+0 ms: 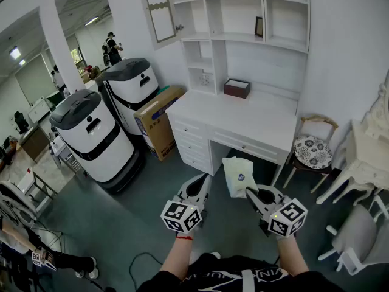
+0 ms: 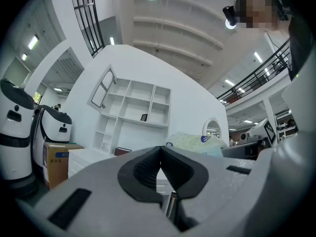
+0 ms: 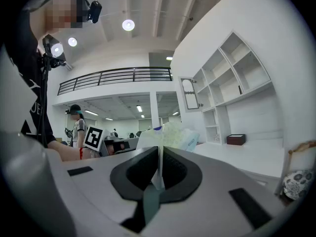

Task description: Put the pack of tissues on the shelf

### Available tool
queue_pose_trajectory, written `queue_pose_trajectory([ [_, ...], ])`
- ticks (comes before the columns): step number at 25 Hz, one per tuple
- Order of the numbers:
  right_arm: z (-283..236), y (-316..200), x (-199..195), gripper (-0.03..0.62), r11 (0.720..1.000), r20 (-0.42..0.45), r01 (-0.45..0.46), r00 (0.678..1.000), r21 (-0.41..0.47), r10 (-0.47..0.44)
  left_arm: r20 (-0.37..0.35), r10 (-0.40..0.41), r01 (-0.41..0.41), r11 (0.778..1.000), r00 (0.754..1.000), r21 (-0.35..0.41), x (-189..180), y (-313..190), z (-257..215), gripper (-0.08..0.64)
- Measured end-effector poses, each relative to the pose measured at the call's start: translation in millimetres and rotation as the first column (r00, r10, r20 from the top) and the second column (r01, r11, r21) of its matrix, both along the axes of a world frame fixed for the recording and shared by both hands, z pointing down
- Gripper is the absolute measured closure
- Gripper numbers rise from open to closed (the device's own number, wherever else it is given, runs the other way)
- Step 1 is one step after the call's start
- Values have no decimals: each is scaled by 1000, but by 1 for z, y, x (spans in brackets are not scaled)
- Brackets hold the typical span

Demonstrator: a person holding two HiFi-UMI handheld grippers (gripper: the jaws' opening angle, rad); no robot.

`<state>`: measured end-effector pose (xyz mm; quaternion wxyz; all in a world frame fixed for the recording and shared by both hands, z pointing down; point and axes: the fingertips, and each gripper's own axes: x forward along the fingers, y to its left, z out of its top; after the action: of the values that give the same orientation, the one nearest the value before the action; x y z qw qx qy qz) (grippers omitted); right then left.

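Two white machines (image 1: 91,135) with dark tops stand on the grey floor at about 9 o'clock in the head view. A brown cardboard box (image 1: 157,121) sits just beside them, against the drawer end of the white worktop (image 1: 243,123).

Low in that view, at about 6 o'clock, the left claw (image 1: 203,183) is held in the air in front of the worktop. Its own view shows the jaw tips pressed together with nothing between them.

The white shelf (image 1: 243,38) rises from the back of the worktop at 12 o'clock. A small dark frame (image 1: 259,27) stands in one of its compartments. A dark open box (image 1: 237,88) rests on the worktop under it.

The pack of tissues (image 1: 237,174) is well short of the shelf. It hangs in the air between the two claws, at 6 o'clock from the worktop's front edge. The right claw (image 1: 250,193) sits at the pack's 4 o'clock. Its jaws are clamped on a thin flap at the pack's edge, and the pale wrapper stands up beyond the tips in the right claw's view.

A chair (image 1: 313,151) with a patterned cushion stands at 3 o'clock of the worktop, close to its right end.
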<state>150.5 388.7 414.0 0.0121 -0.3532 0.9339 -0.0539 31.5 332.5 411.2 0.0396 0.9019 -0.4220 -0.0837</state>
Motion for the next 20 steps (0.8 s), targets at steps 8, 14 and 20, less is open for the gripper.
queue_pose_trajectory([
  [8, 7, 12, -2, 583, 1000, -1, -11, 1000, -12, 11, -6, 5, -5, 1000, 1000, -18, -1, 8, 9, 554],
  [14, 10, 14, 0, 583, 1000, -3, -21, 1000, -13, 21, -5, 7, -7, 1000, 1000, -26, 2, 14, 14, 554],
  [20, 16, 8, -3, 583, 1000, -10, -19, 1000, -24, 18, -2, -4, 4, 1000, 1000, -30, 0, 9, 18, 554],
])
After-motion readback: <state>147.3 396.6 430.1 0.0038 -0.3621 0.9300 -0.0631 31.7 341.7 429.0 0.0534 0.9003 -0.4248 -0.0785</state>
